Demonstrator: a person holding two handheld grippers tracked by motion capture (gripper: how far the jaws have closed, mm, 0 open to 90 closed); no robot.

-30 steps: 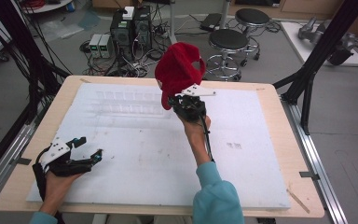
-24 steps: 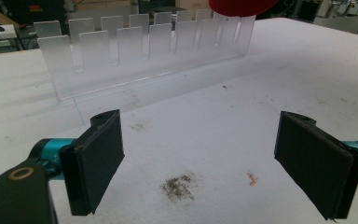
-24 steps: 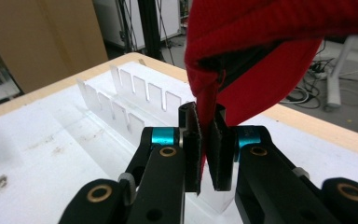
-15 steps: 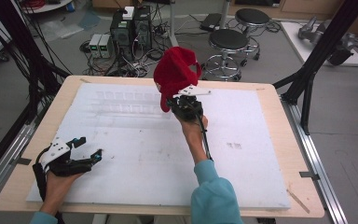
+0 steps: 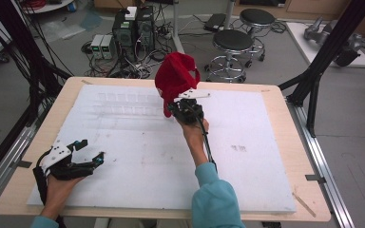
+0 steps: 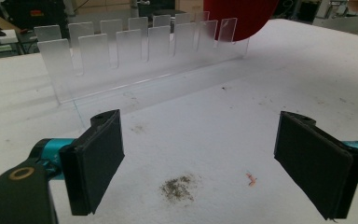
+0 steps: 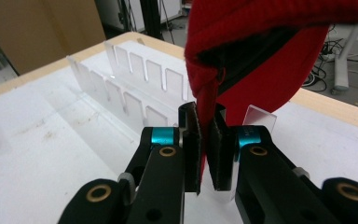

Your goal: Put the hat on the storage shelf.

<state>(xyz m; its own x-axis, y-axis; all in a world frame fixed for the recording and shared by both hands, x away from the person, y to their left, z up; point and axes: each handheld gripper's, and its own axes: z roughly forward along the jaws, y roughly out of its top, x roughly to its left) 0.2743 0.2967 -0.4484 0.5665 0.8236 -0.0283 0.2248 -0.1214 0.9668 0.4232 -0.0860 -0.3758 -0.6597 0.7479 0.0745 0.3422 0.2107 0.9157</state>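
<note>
Clear acrylic slotted rack [image 6: 135, 51]: upright on white foam surface [image 5: 266, 166], far side. Red knitted cap [image 5: 175, 78]: raised above rack, pinched by right hand-held gripper [image 7: 206, 140]. Left hand-held gripper [image 6: 214, 168]: jaws wide apart, holding nothing, near edge.

The right gripper [image 7: 206, 154] was held raised, jaws nearly closed; the left gripper [image 6: 214, 163] was kept low, jaws spread wide.
</note>
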